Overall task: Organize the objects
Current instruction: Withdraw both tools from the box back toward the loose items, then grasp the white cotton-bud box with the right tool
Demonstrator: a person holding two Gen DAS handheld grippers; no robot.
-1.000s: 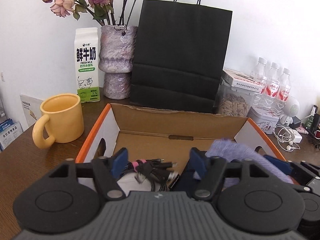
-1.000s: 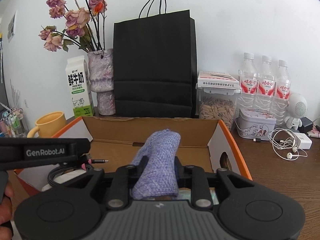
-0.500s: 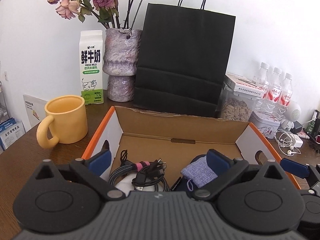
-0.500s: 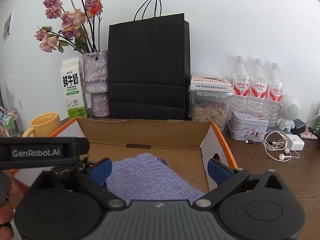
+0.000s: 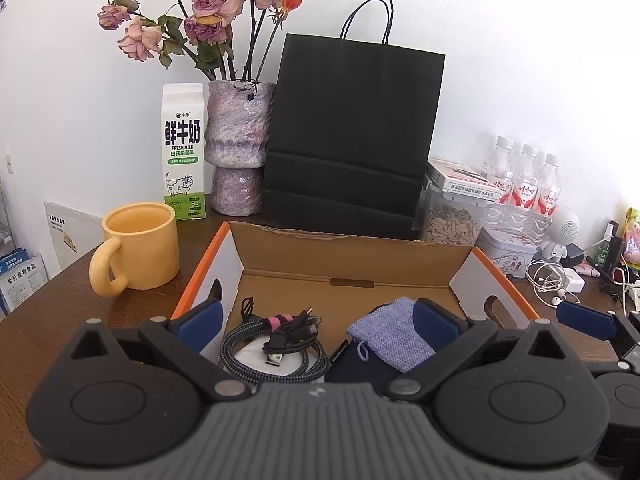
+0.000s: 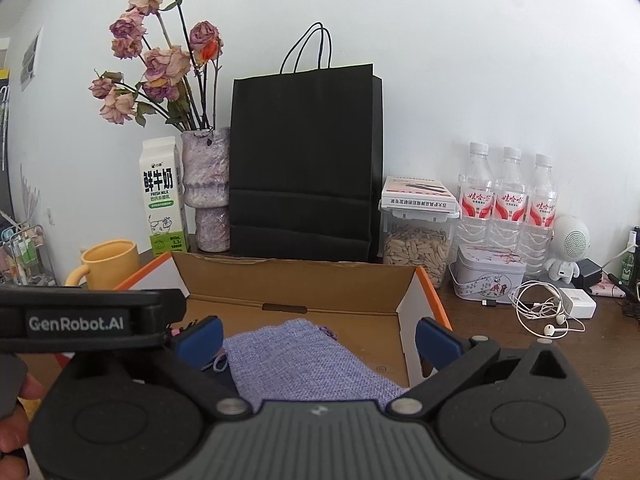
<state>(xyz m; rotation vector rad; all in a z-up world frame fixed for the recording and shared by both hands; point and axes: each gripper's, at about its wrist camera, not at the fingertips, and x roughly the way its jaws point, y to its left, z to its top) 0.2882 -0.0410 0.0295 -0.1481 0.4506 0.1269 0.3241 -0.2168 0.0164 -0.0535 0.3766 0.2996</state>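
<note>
Inside the box: your task things lie in the open cardboard box (image 5: 352, 264) with orange edges, on the brown surface (image 5: 48, 320).
Left claw: your left claw (image 5: 316, 320) stands spread wide, blue pads apart, pinching nothing.
Under the left claw: the coiled braided cable (image 5: 276, 354) lies on the box floor between and below your fingers, touching neither pad; a black cable bundle with a pink tie (image 5: 294, 326) rests on top of it.
Pouch from the left: the lavender fabric pouch (image 5: 390, 334) lies just beside your left claw's right-hand pad, partly over a dark blue item (image 5: 352, 368).
Right claw: your right claw (image 6: 316, 338) is also spread wide and grips nothing.
Pouch from the right: the same pouch (image 6: 304, 360) lies flat on the box floor between your right claw's pads, clear of both, with its drawstring end near the left-hand pad.
Box from the right: its white inner wall (image 6: 410, 320) passes just inside your right-hand pad.
Neighbour: your left claw's body crosses the right view's left edge, with your fingers (image 6: 16, 428) on it.
Behind the box: a yellow mug (image 5: 138, 248), milk carton (image 5: 184, 152), vase of dried roses (image 5: 238, 148) and black paper bag (image 5: 352, 132) stand near the wall.
Right of the box: water bottles (image 6: 508, 200), a tin (image 6: 490, 272) and white earphones (image 6: 544, 312) sit apart from it.
</note>
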